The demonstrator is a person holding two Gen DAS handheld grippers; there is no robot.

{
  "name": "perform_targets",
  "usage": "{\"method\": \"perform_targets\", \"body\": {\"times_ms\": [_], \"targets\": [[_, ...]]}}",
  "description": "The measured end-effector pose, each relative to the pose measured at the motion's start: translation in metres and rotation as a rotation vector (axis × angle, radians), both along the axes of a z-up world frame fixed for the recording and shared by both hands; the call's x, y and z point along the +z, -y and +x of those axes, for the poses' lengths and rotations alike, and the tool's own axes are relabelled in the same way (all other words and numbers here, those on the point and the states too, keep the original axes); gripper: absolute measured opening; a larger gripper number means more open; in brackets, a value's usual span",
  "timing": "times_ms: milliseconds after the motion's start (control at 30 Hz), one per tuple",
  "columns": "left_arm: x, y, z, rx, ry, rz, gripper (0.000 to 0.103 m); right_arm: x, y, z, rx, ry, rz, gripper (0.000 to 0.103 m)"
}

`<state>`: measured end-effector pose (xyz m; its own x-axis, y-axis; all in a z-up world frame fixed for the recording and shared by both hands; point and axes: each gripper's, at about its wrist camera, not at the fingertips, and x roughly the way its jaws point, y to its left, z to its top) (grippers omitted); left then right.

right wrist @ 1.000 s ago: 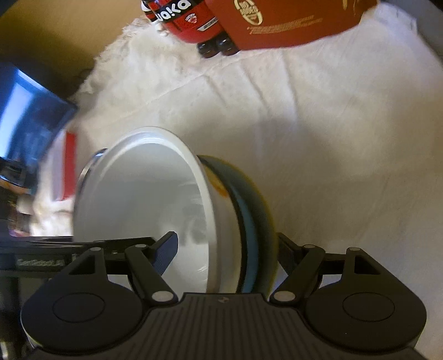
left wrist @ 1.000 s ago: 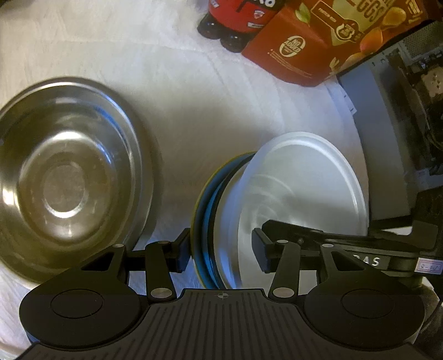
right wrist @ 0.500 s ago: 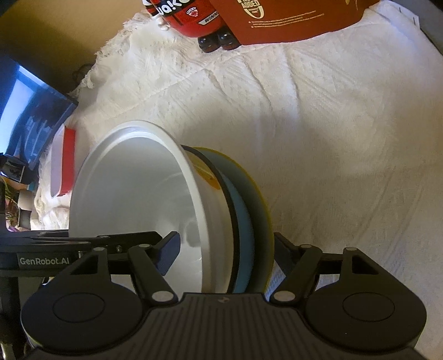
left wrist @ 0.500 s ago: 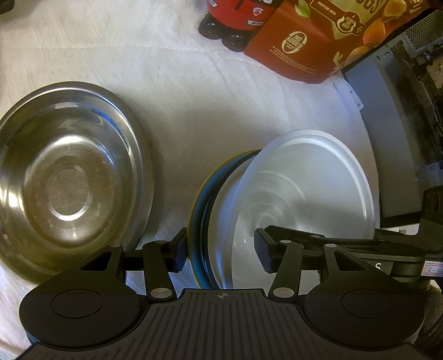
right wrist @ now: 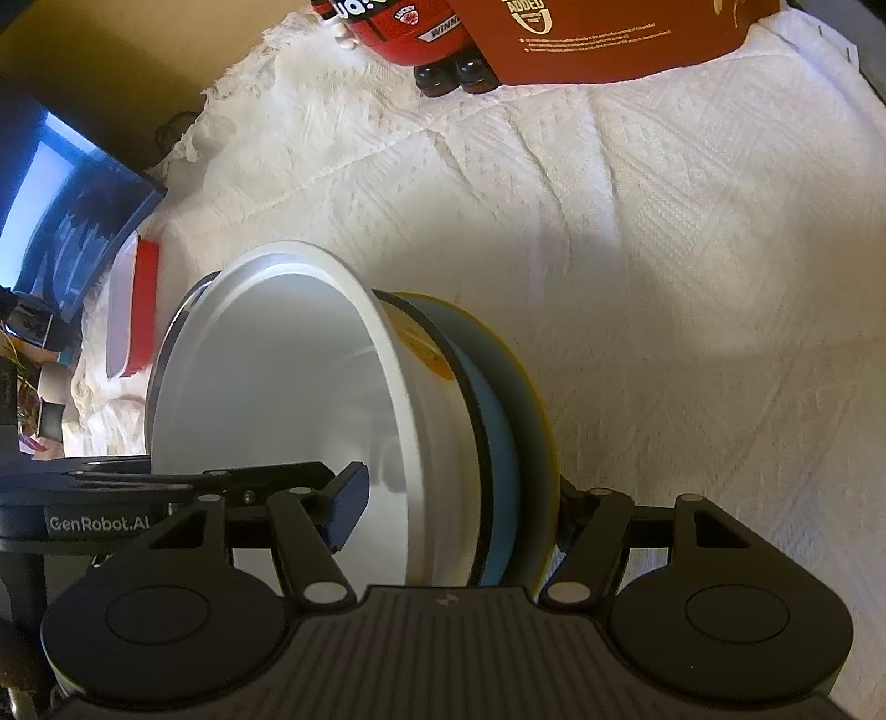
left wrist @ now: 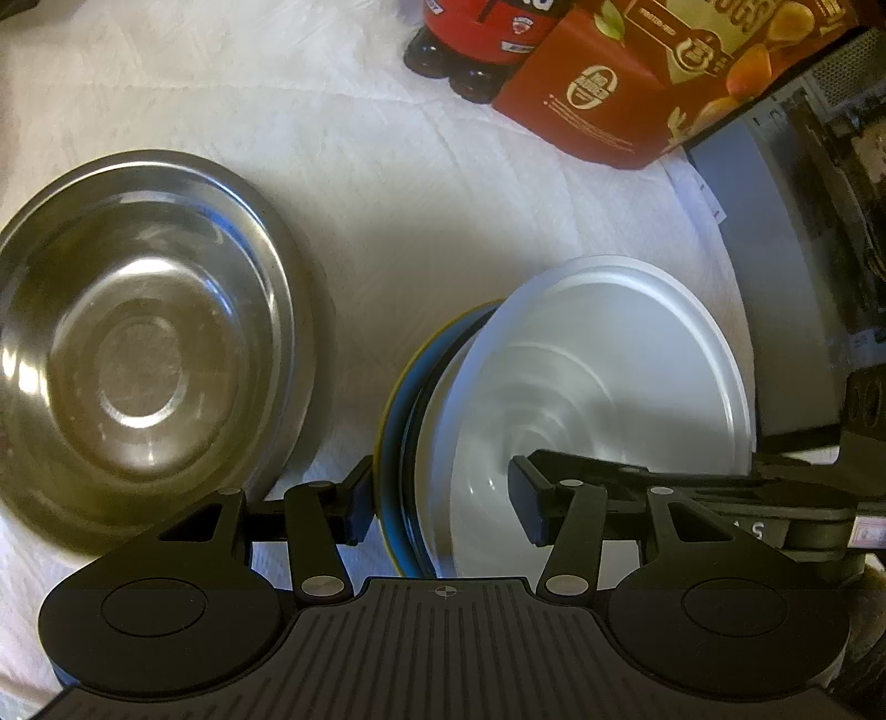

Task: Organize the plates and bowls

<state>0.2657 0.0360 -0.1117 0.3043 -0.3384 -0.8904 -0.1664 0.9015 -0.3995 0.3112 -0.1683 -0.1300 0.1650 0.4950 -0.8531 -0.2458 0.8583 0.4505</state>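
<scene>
A nested stack of dishes, a white bowl [left wrist: 598, 376] inside a blue and a yellow plate [left wrist: 396, 421], is held off the white cloth. My left gripper [left wrist: 440, 501] is shut on one side of its rim, and my right gripper [right wrist: 459, 507] is shut on the opposite side. In the right wrist view the white bowl [right wrist: 277, 376] faces left and the blue and yellow plates [right wrist: 520, 399] sit behind it. A large steel bowl [left wrist: 138, 354] lies on the cloth at the left of the left wrist view.
A red snack box [left wrist: 653, 72] and a red toy car [left wrist: 470, 39] stand at the far edge of the cloth. A grey computer case [left wrist: 775, 249] is at the right. A red-rimmed container [right wrist: 133, 310] and a lit screen [right wrist: 61, 205] lie at the left.
The stack, held by both grippers, has shifted a little relative to the cloth; the steel bowl sits slightly further right and lower in the left view. Both grips are unchanged.
</scene>
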Motion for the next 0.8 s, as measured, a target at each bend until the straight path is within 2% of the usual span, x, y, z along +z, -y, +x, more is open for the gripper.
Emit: {"method": "perform_targets", "body": {"times_ms": [333, 567, 800], "targets": [[-0.0007, -0.0021, -0.0031, -0.012, -0.007, 0.0, 0.054, -0.0056, -0.0001, -0.0035, 0.024, 0.004, 0.005, 0.068], [-0.005, -0.0016, -0.0009, -0.004, -0.012, -0.002, 0.055, -0.0087, -0.0023, -0.0012, 0.021, -0.027, -0.002, 0.064], [0.0032, 0.0011, 0.0018, -0.032, -0.003, 0.021, 0.056, -0.0044, -0.0007, -0.0001, 0.005, -0.047, 0.003, 0.064]]}}
